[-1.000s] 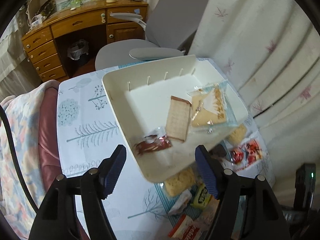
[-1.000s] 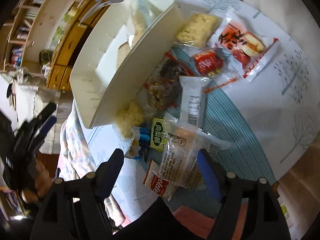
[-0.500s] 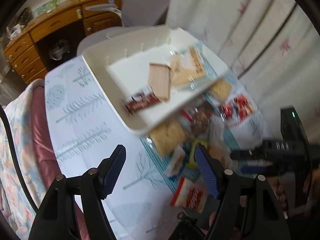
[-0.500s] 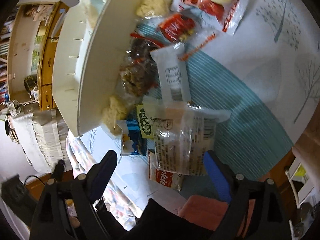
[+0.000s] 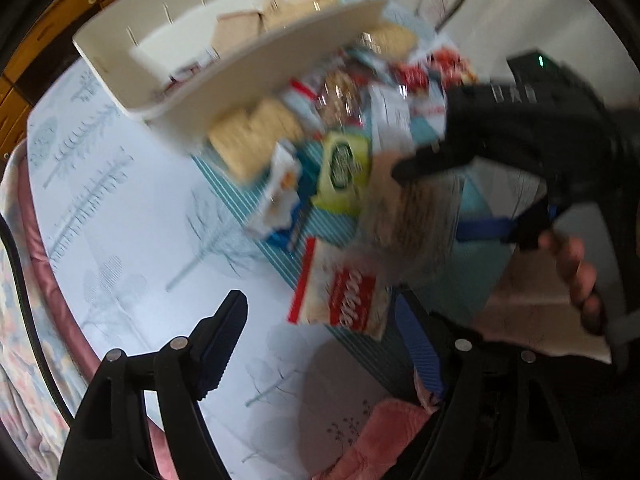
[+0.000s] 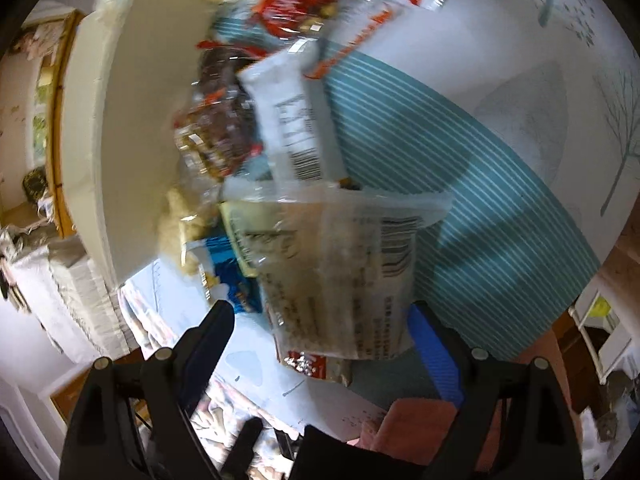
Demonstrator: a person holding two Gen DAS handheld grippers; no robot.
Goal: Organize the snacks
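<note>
A white tray (image 5: 256,68) holding several wrapped snacks stands at the top of the left wrist view. Below it a pile of packets lies on a teal striped mat (image 6: 500,208). My left gripper (image 5: 320,340) hangs low over the tablecloth with its jaws opening and nothing between them; a red-and-white packet (image 5: 340,300) lies just beyond its fingertips. My right gripper (image 6: 320,340) is open and straddles a clear printed packet (image 6: 340,280) without pressing on it. The right gripper (image 5: 428,204), held by a hand (image 5: 572,272), also shows over that packet.
A green-and-yellow packet (image 5: 344,164), pale crackers (image 5: 256,136), a white barcode packet (image 6: 296,120) and a red packet (image 6: 296,4) crowd the mat beside the tray wall (image 6: 132,120). The tree-print tablecloth (image 5: 120,220) spreads left. Pink cloth (image 5: 380,432) lies at the table's near edge.
My left gripper has swung down from over the tray to the snack pile. My right gripper has sunk onto the clear packet, rolled, and spread its jaws wider.
</note>
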